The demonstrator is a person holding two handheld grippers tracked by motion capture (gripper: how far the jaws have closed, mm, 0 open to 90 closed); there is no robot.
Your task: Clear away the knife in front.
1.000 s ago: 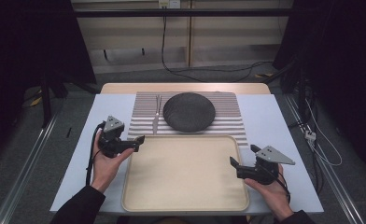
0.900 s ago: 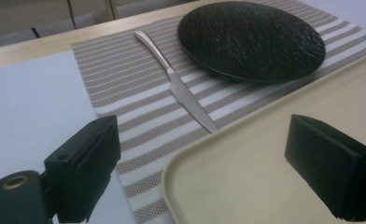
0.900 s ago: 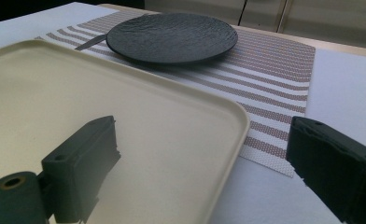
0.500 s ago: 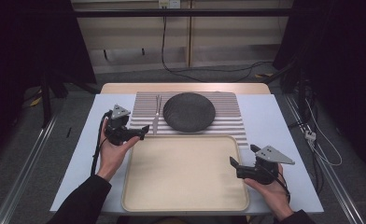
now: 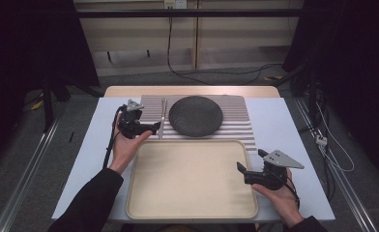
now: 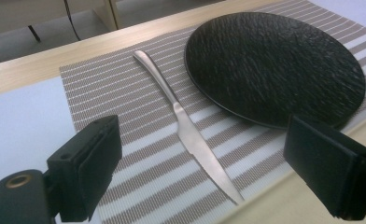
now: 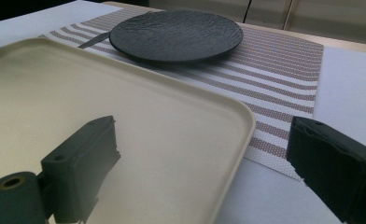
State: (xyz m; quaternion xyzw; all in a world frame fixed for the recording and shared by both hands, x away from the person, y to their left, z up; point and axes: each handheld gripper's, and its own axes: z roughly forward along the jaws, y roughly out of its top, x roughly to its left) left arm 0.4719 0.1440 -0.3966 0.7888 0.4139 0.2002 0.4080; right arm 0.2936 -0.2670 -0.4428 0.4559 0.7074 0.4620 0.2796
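Left tongs (image 5: 154, 127) gape wide over the knife (image 6: 190, 130) on the mat (image 6: 139, 163), seemingly not touching it; right tongs (image 5: 240, 166) rest open at the tray (image 5: 192, 181) edge

Silver knife (image 6: 190, 135) flat on striped placemat (image 6: 125, 93), just beside black plate (image 6: 274, 65).

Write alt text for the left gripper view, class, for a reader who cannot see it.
A silver knife lies on a striped placemat between the open left gripper fingers, tip pointing toward the camera. A round black plate sits beside the knife on the mat, and a cream tray edge shows nearest the camera.
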